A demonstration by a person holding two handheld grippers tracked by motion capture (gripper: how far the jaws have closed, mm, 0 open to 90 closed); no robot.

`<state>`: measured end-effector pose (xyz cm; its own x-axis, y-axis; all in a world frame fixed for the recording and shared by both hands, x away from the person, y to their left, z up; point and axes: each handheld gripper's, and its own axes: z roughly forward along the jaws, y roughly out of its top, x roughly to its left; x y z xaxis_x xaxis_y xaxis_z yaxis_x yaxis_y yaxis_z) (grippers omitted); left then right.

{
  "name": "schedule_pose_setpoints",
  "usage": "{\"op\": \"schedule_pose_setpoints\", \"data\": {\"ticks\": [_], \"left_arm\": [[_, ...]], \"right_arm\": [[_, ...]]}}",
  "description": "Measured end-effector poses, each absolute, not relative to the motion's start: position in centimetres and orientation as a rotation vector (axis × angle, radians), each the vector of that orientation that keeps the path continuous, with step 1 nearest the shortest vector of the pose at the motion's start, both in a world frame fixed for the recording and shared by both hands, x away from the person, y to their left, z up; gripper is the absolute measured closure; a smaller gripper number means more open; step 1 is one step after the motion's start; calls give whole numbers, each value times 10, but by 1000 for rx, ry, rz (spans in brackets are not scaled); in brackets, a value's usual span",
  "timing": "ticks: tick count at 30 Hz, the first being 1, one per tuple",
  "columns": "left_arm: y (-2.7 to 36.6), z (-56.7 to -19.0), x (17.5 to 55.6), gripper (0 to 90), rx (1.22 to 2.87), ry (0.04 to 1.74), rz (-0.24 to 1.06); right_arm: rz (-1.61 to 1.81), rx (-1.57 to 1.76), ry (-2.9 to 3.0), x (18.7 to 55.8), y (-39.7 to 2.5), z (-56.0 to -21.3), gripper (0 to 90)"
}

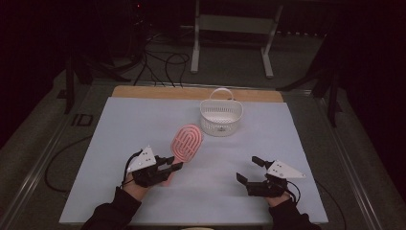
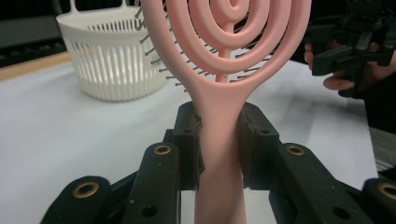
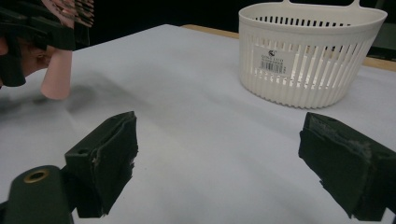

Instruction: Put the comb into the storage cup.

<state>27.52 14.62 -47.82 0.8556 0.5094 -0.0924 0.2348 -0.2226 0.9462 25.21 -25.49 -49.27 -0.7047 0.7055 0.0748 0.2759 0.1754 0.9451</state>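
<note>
**A:** What did you see from the high view?

**B:** I saw my left gripper (image 1: 168, 168) near the bottom left of the counter (image 1: 143, 120). Its jaws were closed on the handle of a pink hairbrush (image 1: 186, 143). The round head of the brush pointed up toward the white basket (image 1: 220, 116) at the far side. My right gripper (image 1: 249, 171) was low on the right, well apart from the brush. Its jaws were wide open and held nothing.

**A:** And the left gripper view?

**B:** The hairbrush (image 2: 224, 93) stood right between my two black jaws. They pinched its handle on both sides. The basket (image 2: 112, 60) sat behind it on the left.

**A:** And the right gripper view?

**B:** My jaws stood far apart over the bare white counter (image 3: 196, 140). The basket (image 3: 308, 56) was ahead on the right. The brush handle (image 3: 57, 74) was far off at the left.
</note>
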Motion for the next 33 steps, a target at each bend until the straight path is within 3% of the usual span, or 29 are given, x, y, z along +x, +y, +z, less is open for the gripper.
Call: {"op": "schedule_pose_setpoints", "data": {"ticks": [14,33], "left_arm": [[156,-487,272,726,1784,585,269],[157,-484,270,727,1768,585,272]], "right_arm": [[1560,924,2087,251,-255,-489,114],[1514,907,2109,247,-241,-449,113]]}}
